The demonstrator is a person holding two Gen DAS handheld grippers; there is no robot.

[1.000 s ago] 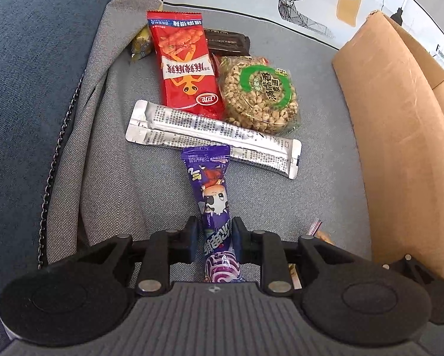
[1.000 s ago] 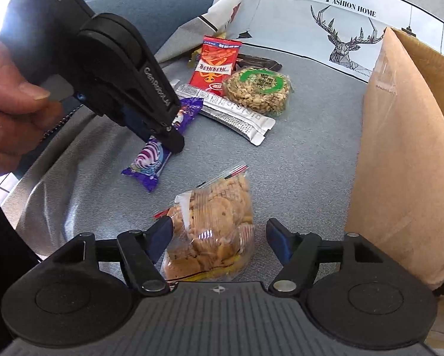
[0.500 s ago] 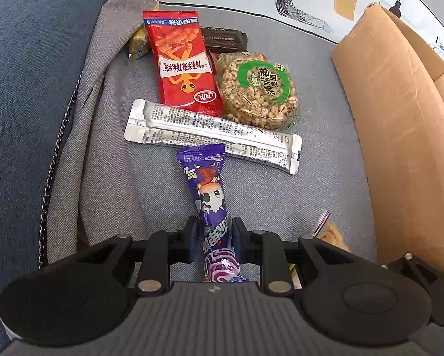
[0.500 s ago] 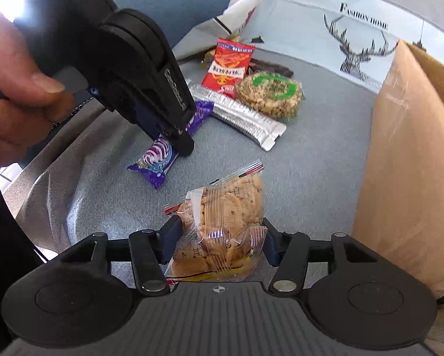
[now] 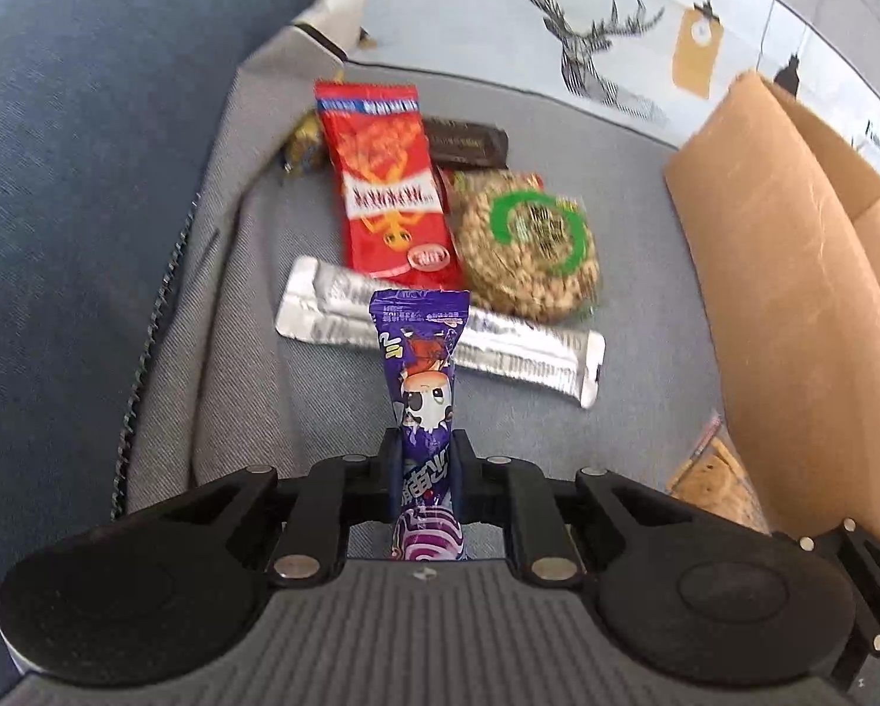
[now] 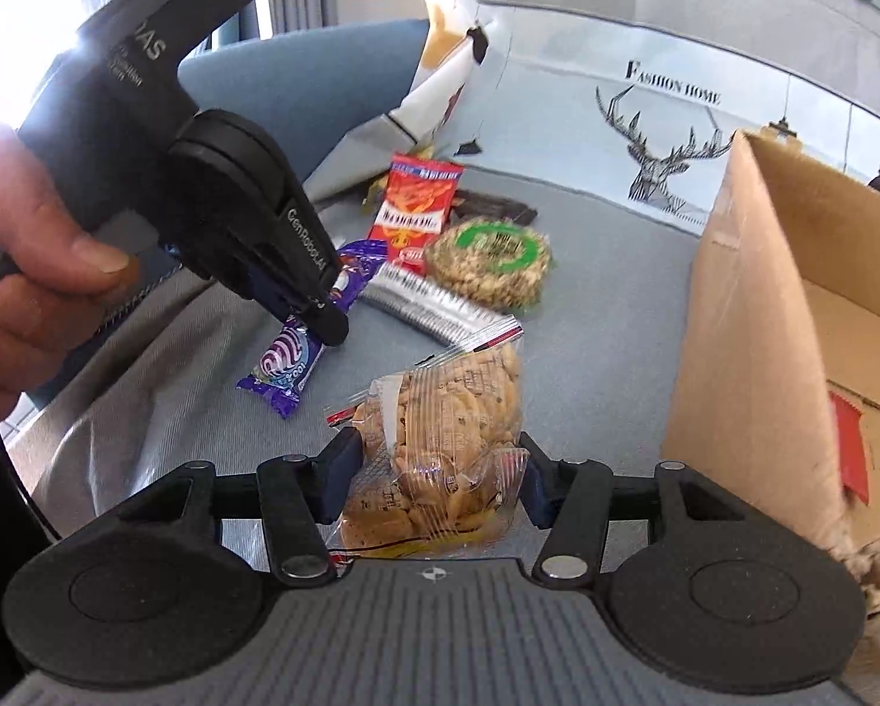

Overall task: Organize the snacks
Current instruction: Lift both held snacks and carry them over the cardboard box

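My left gripper [image 5: 425, 459] has its jaws closing on the lower part of a purple candy packet [image 5: 422, 353], and both pads press on it. The packet's far end tilts up over a silver packet [image 5: 522, 347]. The right wrist view shows that same left gripper [image 6: 322, 317], in a person's hand, clamping the purple packet [image 6: 286, 362] above the grey cushion. My right gripper [image 6: 434, 470] is shut on a clear bag of crackers [image 6: 451, 412], whose top stands up between the fingers.
On the cushion lie a red packet [image 5: 389, 182], a round nut snack with a green label [image 5: 528, 241], a dark bar [image 5: 469, 144] and a small yellow candy [image 5: 304, 147]. An open cardboard box [image 6: 751, 306] stands at the right. A blue sofa arm [image 5: 86, 176] rises at the left.
The left jaws tightened on the purple packet and raised it, so its far end now overlaps the silver packet. The right jaws closed onto the cracker bag and lifted it slightly.
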